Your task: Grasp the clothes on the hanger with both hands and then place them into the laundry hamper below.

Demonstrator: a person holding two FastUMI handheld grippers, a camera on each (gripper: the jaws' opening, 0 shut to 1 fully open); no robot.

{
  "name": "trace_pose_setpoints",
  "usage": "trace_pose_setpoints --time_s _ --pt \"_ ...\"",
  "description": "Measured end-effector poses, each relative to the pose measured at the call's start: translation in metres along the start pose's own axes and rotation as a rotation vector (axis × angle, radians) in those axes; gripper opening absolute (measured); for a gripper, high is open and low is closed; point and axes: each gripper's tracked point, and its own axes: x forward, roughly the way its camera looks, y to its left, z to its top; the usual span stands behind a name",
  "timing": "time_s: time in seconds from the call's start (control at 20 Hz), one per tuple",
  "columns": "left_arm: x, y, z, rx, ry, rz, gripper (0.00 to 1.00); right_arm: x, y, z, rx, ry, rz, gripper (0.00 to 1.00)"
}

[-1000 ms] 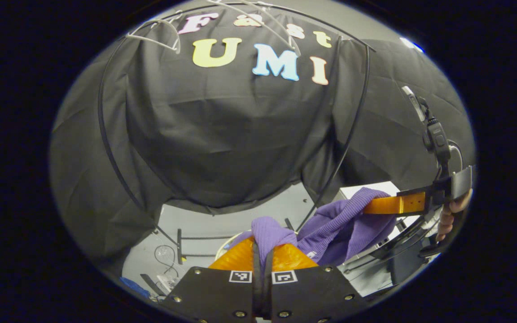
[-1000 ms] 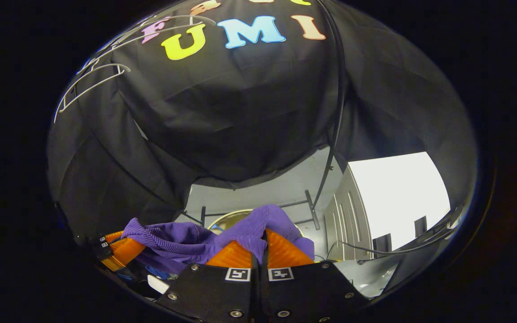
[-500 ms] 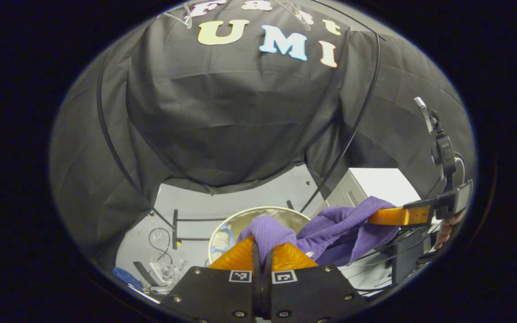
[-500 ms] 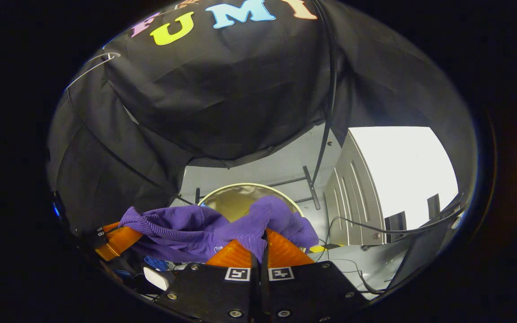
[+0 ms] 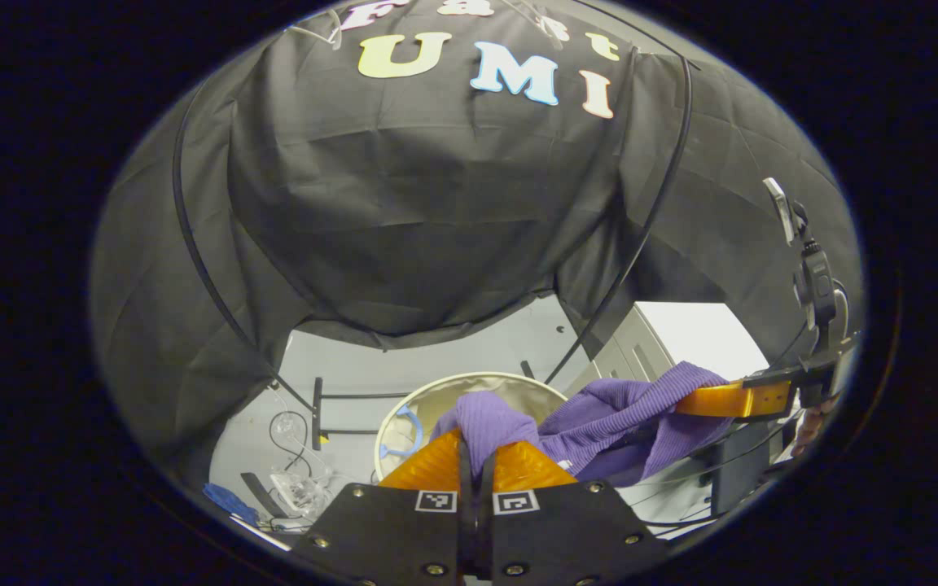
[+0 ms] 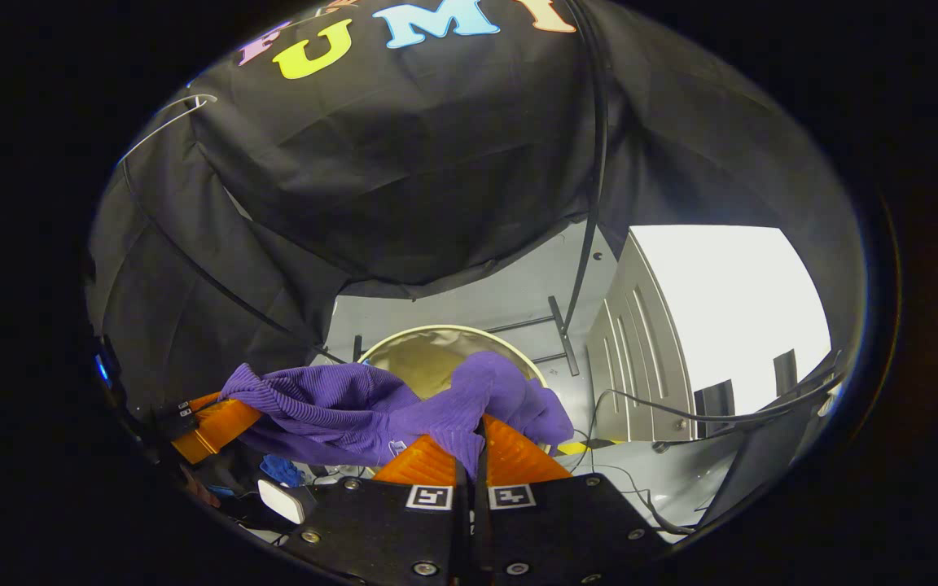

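Black cloth walls [image 5: 404,212] on thin dark poles close the booth; grey floor [image 5: 453,358] below, a white cabinet [image 6: 640,358] to one side.

Item, left gripper [image 5: 475,456]: from my left gripper view I log both fingers pressed together on a fold of the purple ribbed garment [image 5: 599,415], cloth bunched over their tips.

Item, right gripper [image 6: 475,452]: in my right gripper view its fingers are likewise pinched on the purple ribbed garment [image 6: 339,403]. It also appears at the right edge of the left gripper view [image 5: 734,400], reaching in sideways with the knit draped over its finger; part of a hand [image 5: 807,423] sits behind it.

Item, garment: slung between the two grippers, sagging in the middle, held in the air above the laundry hamper [image 5: 436,399].

Item, hamper: round, pale rim, standing on the floor; its opening [image 6: 428,358] lies directly behind the cloth in the right gripper view. A blue loop [image 5: 404,431] lies inside it.

Item, sundry: loose cables and a clear bag [image 5: 298,488] on the floor left of the hamper.
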Motion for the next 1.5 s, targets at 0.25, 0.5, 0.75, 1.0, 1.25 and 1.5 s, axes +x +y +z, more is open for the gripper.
trace_pose_setpoints --time_s 0.25,0.5,0.75,1.0,1.25,1.5 --pt "0.0 0.008 0.0 -0.011 0.008 0.003 0.01 -0.001 0.007 -0.002 0.019 0.013 -0.007 0.05" --pt "-0.007 0.02 -0.004 -0.003 0.04 0.037 0.06 -0.015 0.02 -0.013 -0.011 0.055 0.007 0.21" --pt "-0.04 0.03 0.018 0.027 -0.022 0.077 0.91 -0.04 0.018 0.001 -0.019 0.026 -0.008 0.96" --pt "-0.094 0.038 0.06 0.012 -0.147 0.115 0.93 -0.097 0.0 0.07 -0.055 -0.193 -0.064 0.96" --pt "-0.16 0.057 0.133 0.031 -0.334 0.157 0.97 -0.181 -0.022 0.146 -0.056 -0.497 -0.146 0.96" --pt "-0.237 0.07 0.226 0.009 -0.597 0.201 0.9 -0.271 -0.038 0.216 -0.01 -0.78 -0.223 0.96"
